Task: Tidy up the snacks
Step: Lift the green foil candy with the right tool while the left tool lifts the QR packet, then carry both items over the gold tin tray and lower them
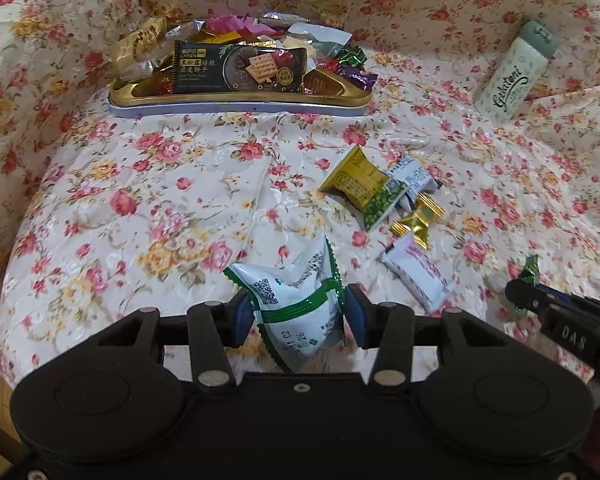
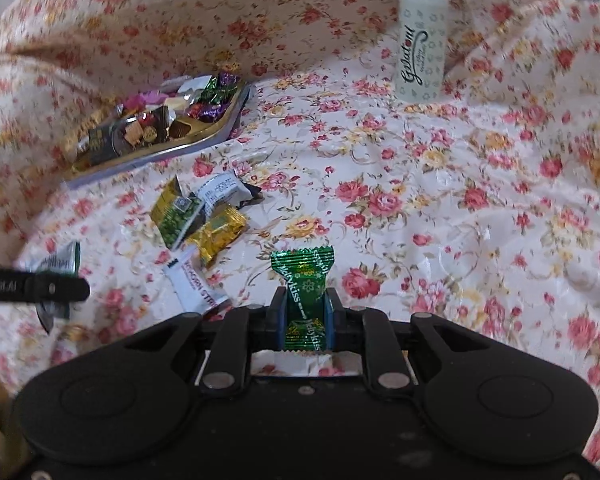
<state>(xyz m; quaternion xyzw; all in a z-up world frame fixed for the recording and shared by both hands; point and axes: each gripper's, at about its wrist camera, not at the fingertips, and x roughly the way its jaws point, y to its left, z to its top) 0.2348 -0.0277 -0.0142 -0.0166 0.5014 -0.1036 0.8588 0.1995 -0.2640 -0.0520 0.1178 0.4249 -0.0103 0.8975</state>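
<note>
Left wrist view: the left hand-held gripper [image 1: 296, 316] is about half open, its blue pads clamped on a puffy white-and-green snack packet [image 1: 296, 300] lifted clear of the floral cloth [image 1: 140, 200]. At the far edge of the cloth sits a gold tray [image 1: 240, 98], already heaped with wrapped sweets and a dark cracker packet [image 1: 240, 66]. That much looks sorted. Left on the cloth, between gripper and tray and off to the right: a yellow-green packet [image 1: 364, 186], a white packet with dark print [image 1: 414, 178] behind it, a gold foil sweet [image 1: 418, 220] and a white-pink bar [image 1: 418, 276]. A pale tube [image 1: 514, 74] lies toward the far right corner, well apart from the tray. The right hand-held gripper [image 1: 518, 292] shows at the right edge with a scrap of green wrapper in it.

Right wrist view: the right hand-held gripper [image 2: 305, 316] is fully closed on a green foil candy [image 2: 305, 292], one twisted end standing out past the tips. The tray [image 2: 220, 136] lies far left, well apart; the four loose pieces sit between.

Judgement: well along; two pieces in hand, four still to collect, the tube's place unclear.
</note>
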